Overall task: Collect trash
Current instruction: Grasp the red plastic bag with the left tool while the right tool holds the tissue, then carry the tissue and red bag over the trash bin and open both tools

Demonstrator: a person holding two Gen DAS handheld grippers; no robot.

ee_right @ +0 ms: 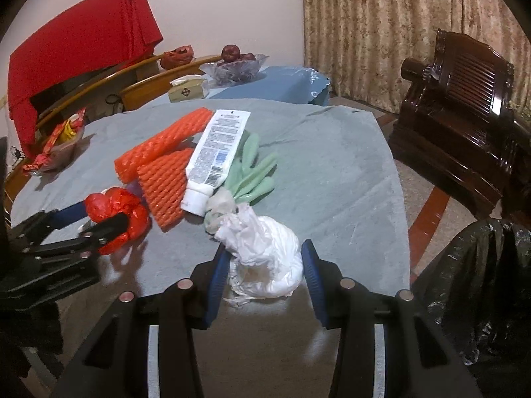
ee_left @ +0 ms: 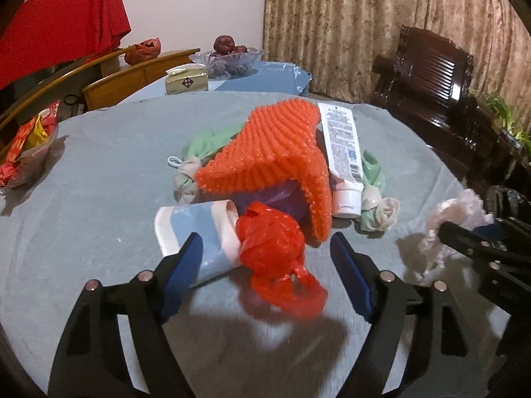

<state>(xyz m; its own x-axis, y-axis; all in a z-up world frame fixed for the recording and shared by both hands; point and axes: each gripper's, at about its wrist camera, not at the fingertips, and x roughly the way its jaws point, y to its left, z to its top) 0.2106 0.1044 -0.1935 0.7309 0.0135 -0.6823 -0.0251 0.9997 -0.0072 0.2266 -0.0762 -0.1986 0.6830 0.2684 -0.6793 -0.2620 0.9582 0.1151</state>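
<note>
On the grey-clothed table [ee_left: 99, 172] lies a heap of trash: an orange foam net [ee_left: 275, 152], a white tube [ee_left: 341, 152], green gloves [ee_right: 255, 172], a tipped blue-and-white paper cup [ee_left: 195, 232] and a crumpled red plastic bag [ee_left: 272, 248]. My left gripper [ee_left: 265, 252] straddles the red bag, jaws apart, with gaps beside both pads. The right gripper [ee_right: 265, 265] is shut on a crumpled white plastic bag [ee_right: 265, 252], held just above the table near its right edge. A black trash bag [ee_right: 481, 265] gapes at the lower right, beyond the table.
A bowl of red snack packets [ee_left: 26, 152] stands at the table's left edge. Behind are a tissue box [ee_left: 186, 81], a glass fruit bowl [ee_left: 225, 59] and wooden chair backs [ee_left: 132, 76]. A dark carved chair [ee_right: 464, 106] stands at the right.
</note>
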